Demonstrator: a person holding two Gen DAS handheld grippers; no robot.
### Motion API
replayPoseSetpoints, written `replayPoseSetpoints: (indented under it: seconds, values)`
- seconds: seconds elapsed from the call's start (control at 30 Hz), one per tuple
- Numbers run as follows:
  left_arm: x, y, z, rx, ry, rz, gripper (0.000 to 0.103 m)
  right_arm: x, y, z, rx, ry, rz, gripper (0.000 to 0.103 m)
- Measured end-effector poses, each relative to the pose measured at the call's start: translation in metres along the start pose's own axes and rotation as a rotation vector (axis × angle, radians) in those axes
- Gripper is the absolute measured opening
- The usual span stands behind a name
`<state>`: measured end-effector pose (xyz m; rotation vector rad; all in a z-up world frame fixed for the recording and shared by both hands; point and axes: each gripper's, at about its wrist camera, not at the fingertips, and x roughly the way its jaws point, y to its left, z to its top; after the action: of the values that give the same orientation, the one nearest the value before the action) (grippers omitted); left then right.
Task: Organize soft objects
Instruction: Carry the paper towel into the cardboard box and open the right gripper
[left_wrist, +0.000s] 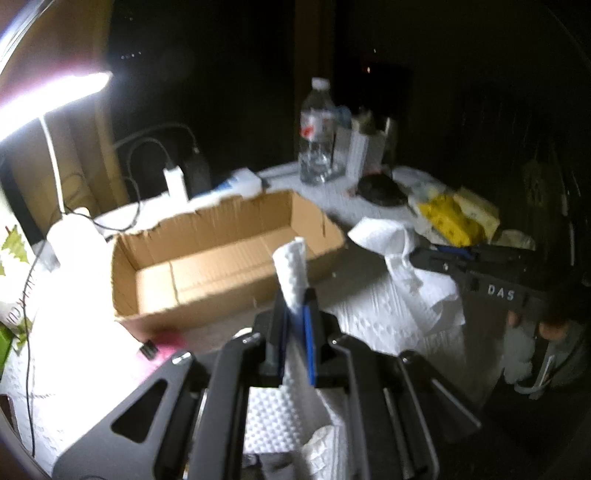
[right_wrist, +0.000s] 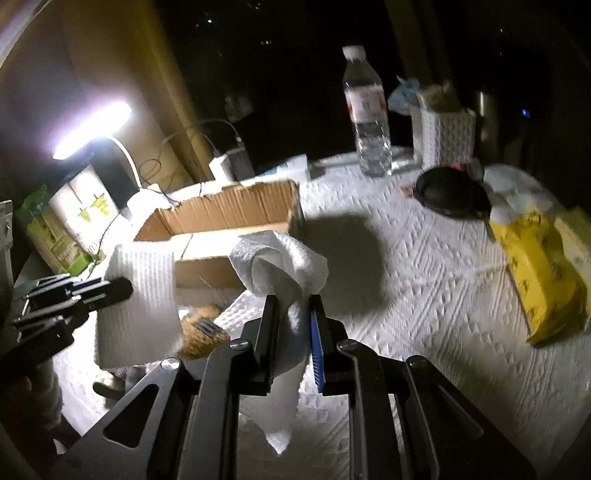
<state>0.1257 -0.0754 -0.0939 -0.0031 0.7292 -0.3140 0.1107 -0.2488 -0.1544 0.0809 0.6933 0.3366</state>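
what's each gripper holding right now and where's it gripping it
Left gripper: an embossed white paper towel, pinched near its upper edge. Right gripper: a crumpled white paper towel, pinched at its bunched middle, tail hanging below.

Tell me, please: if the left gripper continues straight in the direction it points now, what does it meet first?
Probably the cardboard box. The left gripper, shut on a white paper towel, points at its open inside; depth is unclear, so it may meet the near wall first.

white dimpled paper towel (left_wrist: 291, 269), brown cardboard box (left_wrist: 221, 258), yellow packet (right_wrist: 535, 273), white embossed table cover (right_wrist: 424, 280).
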Motion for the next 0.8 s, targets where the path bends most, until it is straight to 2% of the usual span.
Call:
replayPoseSetpoints:
  seconds: [0.4,0.8]
  values:
    - [-0.025,0.03,0.031,-0.035,-0.1,-0.024,0.008,-0.008,0.034,0.037,-0.064,-0.07,0.021,0.017]
    - [-0.015,0.042,0.073,-0.034,-0.175,-0.023,0.008,0.01,0.053,0.077,-0.118,-0.098,0.06,0.017]
